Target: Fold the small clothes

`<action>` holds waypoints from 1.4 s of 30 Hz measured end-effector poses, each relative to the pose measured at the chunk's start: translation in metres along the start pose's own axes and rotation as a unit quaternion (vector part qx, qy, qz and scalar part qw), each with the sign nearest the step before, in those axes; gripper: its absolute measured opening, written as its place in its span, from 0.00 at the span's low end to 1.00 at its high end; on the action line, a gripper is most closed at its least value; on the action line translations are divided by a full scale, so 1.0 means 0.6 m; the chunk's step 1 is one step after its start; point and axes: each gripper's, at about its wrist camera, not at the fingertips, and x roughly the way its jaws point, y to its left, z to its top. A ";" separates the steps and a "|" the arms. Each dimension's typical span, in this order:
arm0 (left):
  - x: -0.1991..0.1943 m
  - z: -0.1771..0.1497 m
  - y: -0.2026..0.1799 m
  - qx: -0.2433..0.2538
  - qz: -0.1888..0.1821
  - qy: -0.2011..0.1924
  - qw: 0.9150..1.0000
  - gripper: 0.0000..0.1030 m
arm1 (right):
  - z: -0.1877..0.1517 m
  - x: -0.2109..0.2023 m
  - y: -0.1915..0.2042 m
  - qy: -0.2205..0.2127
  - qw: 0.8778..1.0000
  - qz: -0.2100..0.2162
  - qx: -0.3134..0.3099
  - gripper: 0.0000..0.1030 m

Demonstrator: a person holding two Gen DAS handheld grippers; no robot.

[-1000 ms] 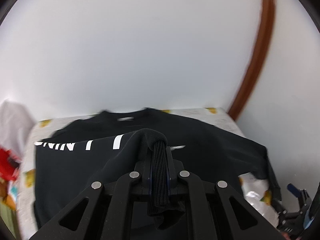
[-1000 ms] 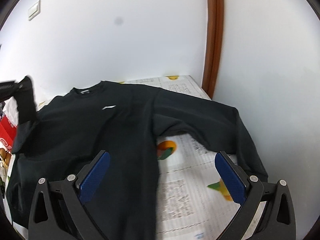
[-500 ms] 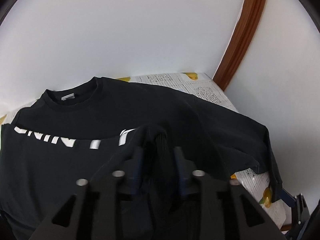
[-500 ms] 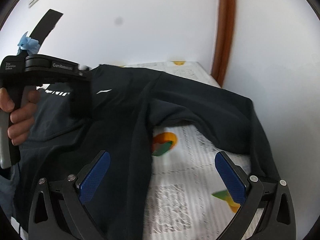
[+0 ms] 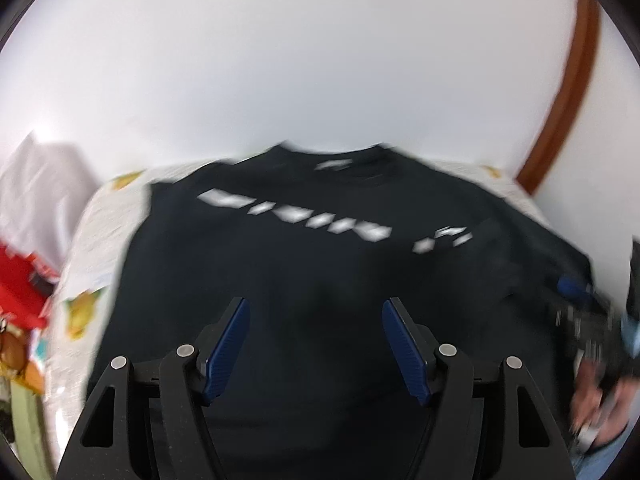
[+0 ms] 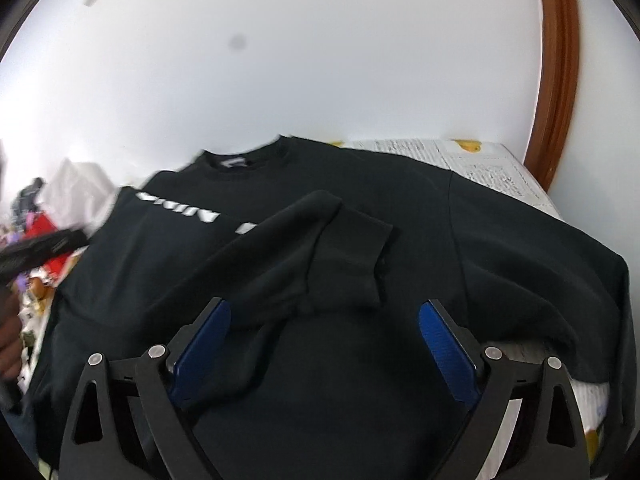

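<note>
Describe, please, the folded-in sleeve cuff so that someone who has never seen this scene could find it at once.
Start from the black sweatshirt spread over the printed table cover by the white wall. One sleeve lies folded across its chest, ending in the ribbed cuff just ahead of the open right gripper. Unlike the flat body around it, it forms a raised band right of the white lettering.

A black sweatshirt (image 6: 360, 360) covers most of the tabletop (image 6: 496, 168), one sleeve (image 6: 320, 256) folded across its chest. The left gripper (image 5: 316, 344) and right gripper (image 6: 324, 356) hang above it, jaws spread with nothing between. White wall (image 6: 320, 60) and a brown door frame (image 6: 558, 80) close the far side; clutter (image 5: 24, 300) crowds the left edge.
</note>
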 end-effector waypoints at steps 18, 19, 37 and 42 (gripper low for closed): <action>0.053 -0.105 0.235 -0.056 0.097 0.033 0.993 0.66 | -0.002 0.029 -0.054 0.011 1.000 -0.010 0.023 0.14; 0.053 -0.106 0.232 -0.055 0.099 0.035 0.993 0.66 | -0.007 0.017 -0.059 0.011 1.000 -0.005 0.027 0.14; -0.001 -0.135 0.182 -0.056 0.104 0.036 0.992 0.71 | -0.144 -0.152 -0.215 -0.015 0.981 -0.190 0.044 0.68; -0.021 -0.153 0.176 -0.068 0.104 0.029 0.992 0.72 | -0.231 -0.168 -0.325 0.038 0.968 -0.228 0.100 0.68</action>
